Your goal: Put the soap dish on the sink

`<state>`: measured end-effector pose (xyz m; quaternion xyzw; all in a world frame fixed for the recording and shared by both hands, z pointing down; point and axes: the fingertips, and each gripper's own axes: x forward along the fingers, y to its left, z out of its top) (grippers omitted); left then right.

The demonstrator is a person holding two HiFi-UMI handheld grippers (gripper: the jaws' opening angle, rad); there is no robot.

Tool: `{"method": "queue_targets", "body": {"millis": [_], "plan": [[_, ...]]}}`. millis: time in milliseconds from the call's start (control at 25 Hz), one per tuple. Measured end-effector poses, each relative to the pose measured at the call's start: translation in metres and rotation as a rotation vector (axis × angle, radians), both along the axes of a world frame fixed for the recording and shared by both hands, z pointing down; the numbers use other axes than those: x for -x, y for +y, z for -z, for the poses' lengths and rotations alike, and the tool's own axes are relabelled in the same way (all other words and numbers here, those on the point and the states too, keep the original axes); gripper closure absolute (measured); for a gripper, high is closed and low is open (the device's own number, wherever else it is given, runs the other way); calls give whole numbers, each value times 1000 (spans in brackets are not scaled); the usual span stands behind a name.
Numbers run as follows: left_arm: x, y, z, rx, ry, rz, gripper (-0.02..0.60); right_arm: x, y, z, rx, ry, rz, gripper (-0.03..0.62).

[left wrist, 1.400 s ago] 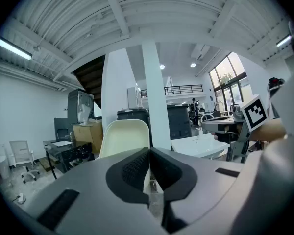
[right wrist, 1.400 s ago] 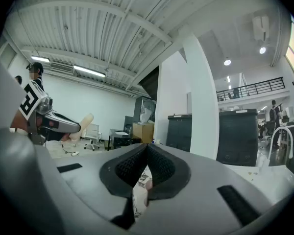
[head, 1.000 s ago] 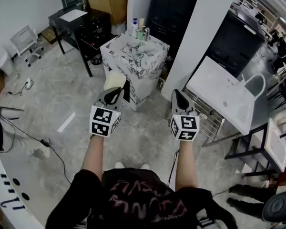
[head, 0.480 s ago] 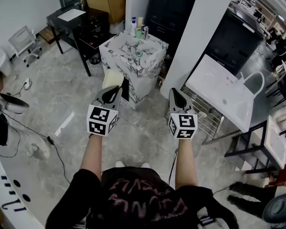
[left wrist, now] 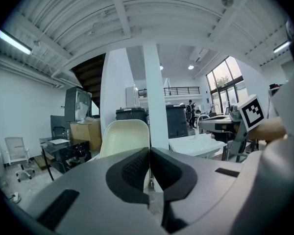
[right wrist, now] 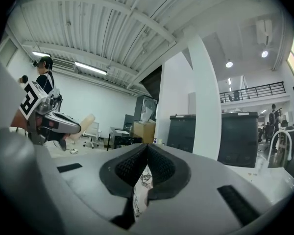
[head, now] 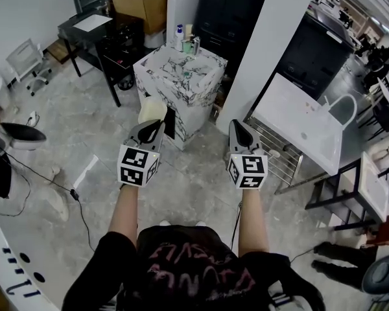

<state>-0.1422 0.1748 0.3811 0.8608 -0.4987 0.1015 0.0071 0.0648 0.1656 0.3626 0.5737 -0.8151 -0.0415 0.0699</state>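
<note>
A cream soap dish [head: 152, 109] sticks out past the tips of my left gripper [head: 154, 124], which is shut on its lower edge. In the left gripper view the soap dish [left wrist: 125, 136] rises behind the closed jaws of the left gripper [left wrist: 148, 152]. My right gripper [head: 238, 126] is shut with nothing in it, level with the left one; the right gripper [right wrist: 146, 149] points at the marble unit. The marble-patterned sink cabinet [head: 181, 76] stands ahead on the floor, beyond both grippers. Seen from the right gripper view, the soap dish [right wrist: 83, 123] pokes out of the left gripper.
Several bottles [head: 187, 39] stand at the back of the marble top. A white basin with a curved tap [head: 305, 125] stands on a metal frame at the right. A white pillar [head: 272, 44], a black desk [head: 94, 28] and floor cables [head: 65, 190] surround the spot.
Both grippers and the view have shifted slightly toward the marble cabinet. The soap dish stays in the left gripper. A person's shoe has come further in at the left edge.
</note>
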Motion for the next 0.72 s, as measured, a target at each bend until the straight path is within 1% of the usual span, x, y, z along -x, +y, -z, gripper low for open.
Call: {"method": "queue_targets", "body": {"millis": [360,720], "plan": [[17,-4,-12,4,-2,-42,561,12,6,-15,13,7,-60,580],[16,-39,-16,2,-11,-67,561,9,-29,-14,0,-7,-86,580]]}}
